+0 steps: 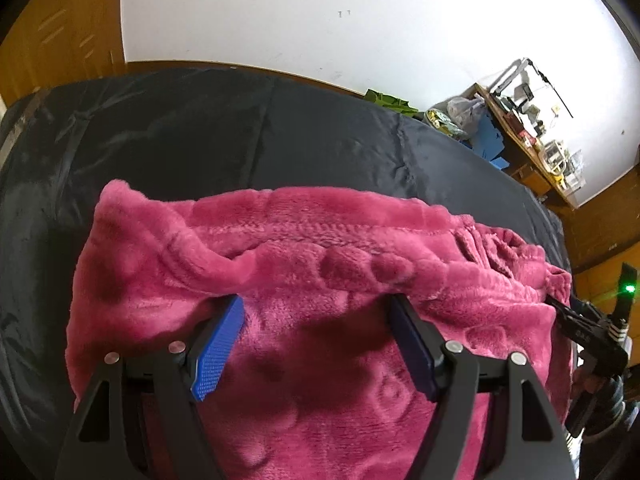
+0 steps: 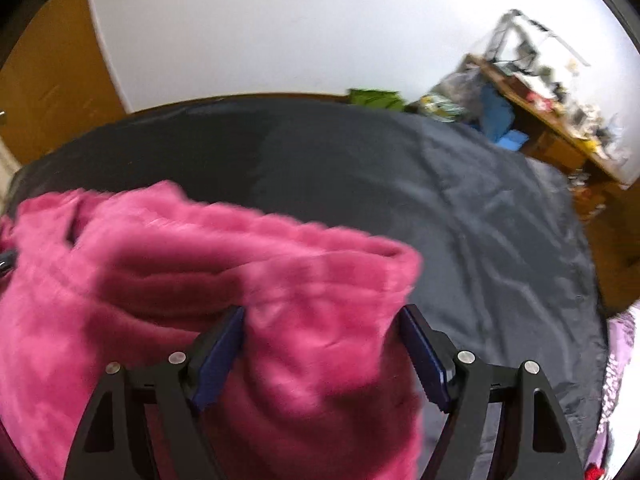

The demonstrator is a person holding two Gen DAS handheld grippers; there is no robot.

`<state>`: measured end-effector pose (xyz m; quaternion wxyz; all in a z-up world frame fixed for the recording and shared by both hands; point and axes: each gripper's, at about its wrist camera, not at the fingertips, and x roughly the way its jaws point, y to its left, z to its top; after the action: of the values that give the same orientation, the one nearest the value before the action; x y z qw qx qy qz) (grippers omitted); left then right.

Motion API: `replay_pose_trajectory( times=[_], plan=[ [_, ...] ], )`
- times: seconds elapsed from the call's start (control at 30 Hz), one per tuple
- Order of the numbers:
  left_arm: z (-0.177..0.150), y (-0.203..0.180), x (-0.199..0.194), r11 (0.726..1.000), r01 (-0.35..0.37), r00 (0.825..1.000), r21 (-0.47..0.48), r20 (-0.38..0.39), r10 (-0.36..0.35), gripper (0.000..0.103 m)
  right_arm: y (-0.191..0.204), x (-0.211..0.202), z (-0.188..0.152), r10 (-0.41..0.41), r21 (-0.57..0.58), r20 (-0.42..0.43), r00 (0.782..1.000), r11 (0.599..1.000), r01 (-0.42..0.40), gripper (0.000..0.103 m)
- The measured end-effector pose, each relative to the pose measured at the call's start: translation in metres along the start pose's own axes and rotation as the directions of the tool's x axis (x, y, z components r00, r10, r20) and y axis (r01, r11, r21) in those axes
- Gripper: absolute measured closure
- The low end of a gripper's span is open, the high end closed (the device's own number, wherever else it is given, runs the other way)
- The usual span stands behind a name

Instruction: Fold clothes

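Left gripper [image 1: 316, 312]: jaws wide, blue pads well apart, nothing pinched. Left fingertip tucked under a rolled edge of the pink fleece [image 1: 320, 280], right fingertip against the same soft pile. Between the fingers, only loose plush lying flat, embossed with round bumps.

Right gripper [image 2: 322, 320]: also spread wide, pads on either side of a thick fold of the fleece [image 2: 224, 272]. Blurred here, so whether the pads press the fold or merely flank it cannot be told for sure; looks like no squeeze.

Outward from both: fleece heaped in a bunched mound on a dark sheet [image 1: 200, 132], its far edge rolled into a ridge, its right end reaching the right gripper, seen at the frame edge in the left view with a green light [image 1: 630, 289] above it. Sheet creased, bare beyond the mound.

Farther off: white wall [image 1: 320, 20], a green bundle [image 1: 386, 100] at the sheet's far edge, a cluttered wooden desk [image 1: 516, 132] at right, with a plastic bag [image 1: 464, 110] beside it.
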<state>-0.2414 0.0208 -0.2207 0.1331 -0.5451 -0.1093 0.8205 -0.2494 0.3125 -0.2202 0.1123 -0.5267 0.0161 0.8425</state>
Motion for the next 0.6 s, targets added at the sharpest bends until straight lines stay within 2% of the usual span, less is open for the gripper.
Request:
replay_pose_trajectory(
  times=[0.07,0.13,0.23,0.27,0.43,0.5,0.6],
  plan=[
    [0.0,0.001,0.003,1.0,-0.001,1.0,0.0,0.001,0.001,0.025,-0.007,0.006,0.001,-0.009,0.043,-0.006,1.0,0.999,0.01,0.018],
    [0.0,0.001,0.003,1.0,-0.007,1.0,0.004,0.002,0.007,0.025,-0.005,0.008,0.001,-0.029,0.051,0.003,1.0,0.998,0.029,0.018],
    [-0.001,0.001,0.001,1.0,-0.01,1.0,0.011,0.005,0.01,0.025,0.004,-0.006,-0.001,-0.106,0.035,0.063,0.992,0.994,0.104,0.018],
    [-0.001,0.001,0.0,1.0,-0.009,1.0,0.011,0.006,0.009,0.025,0.005,-0.013,0.0,-0.107,0.035,0.085,0.991,0.994,0.105,0.018],
    [0.0,-0.004,-0.003,1.0,0.007,1.0,0.023,0.008,-0.008,0.025,0.02,-0.047,0.005,-0.013,0.011,0.163,0.987,1.0,0.012,0.018],
    [0.0,-0.01,0.005,0.999,-0.003,1.0,0.039,-0.006,0.003,0.025,0.041,-0.046,0.007,0.035,-0.057,0.137,0.99,0.998,-0.027,0.018],
    [-0.001,-0.015,0.013,0.998,-0.026,1.0,0.059,-0.012,0.026,0.025,0.069,-0.023,0.013,0.132,-0.119,0.017,0.991,0.984,-0.129,0.018]
  ],
)
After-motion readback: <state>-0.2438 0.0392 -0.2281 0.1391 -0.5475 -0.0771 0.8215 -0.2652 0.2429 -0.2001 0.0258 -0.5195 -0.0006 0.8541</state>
